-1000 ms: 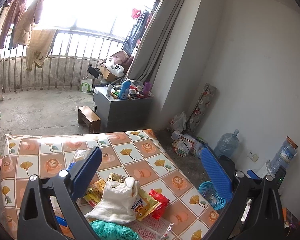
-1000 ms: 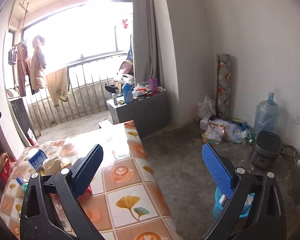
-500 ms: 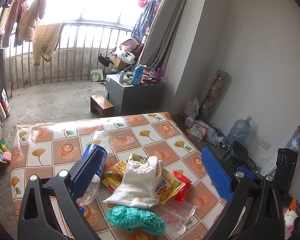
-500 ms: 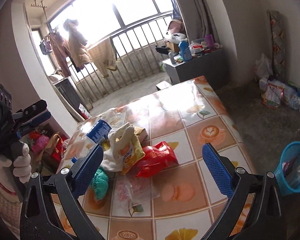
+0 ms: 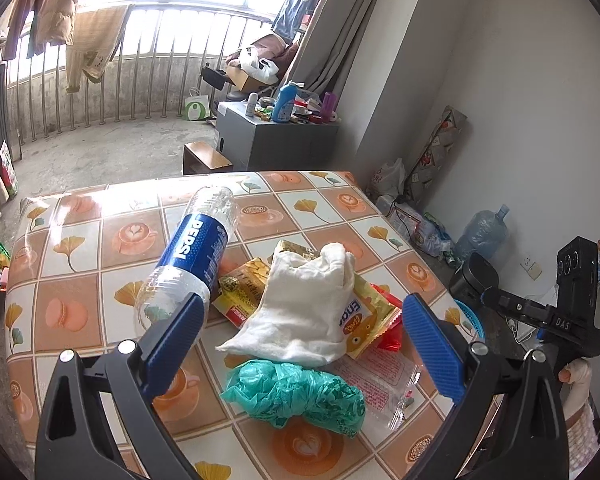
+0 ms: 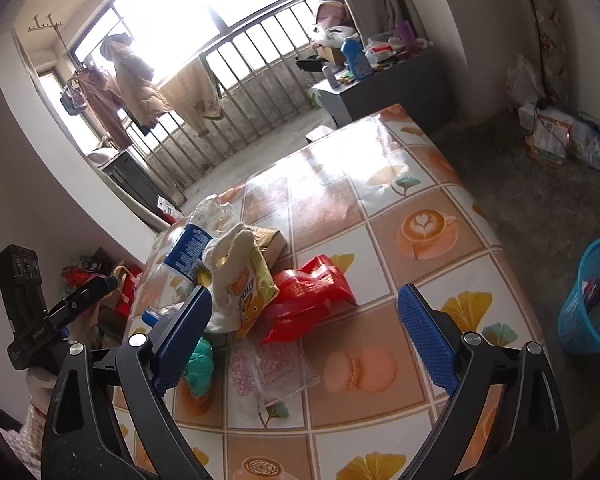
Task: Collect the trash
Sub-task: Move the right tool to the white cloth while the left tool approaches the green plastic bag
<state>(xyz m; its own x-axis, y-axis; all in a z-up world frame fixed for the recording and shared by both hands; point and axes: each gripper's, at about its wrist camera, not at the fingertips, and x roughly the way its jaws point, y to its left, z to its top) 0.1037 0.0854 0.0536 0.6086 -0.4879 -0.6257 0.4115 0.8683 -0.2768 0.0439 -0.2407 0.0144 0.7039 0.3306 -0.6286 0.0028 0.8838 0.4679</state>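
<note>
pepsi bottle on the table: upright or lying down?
Lying down. The Pepsi bottle rests on its side on the table, label running along the cloth, one end against the yellow snack wrappers. It looks empty, clear through.

Both claws are descending toward the trash pile [image 5: 300, 312] on the counter [image 5: 100, 240]; the right claw [image 6: 304, 336] is closing, nothing between its jaws.

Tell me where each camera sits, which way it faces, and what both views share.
Left wrist: on the left claw, looking down across the table toward the balcony; shows its own open fingers, plus the right claw's body and gloved hand.
Right wrist: on the right claw, jaws closing on nothing, facing the table from the basket side.
Shared: Pepsi bottle, white bag, green bag.
</note>
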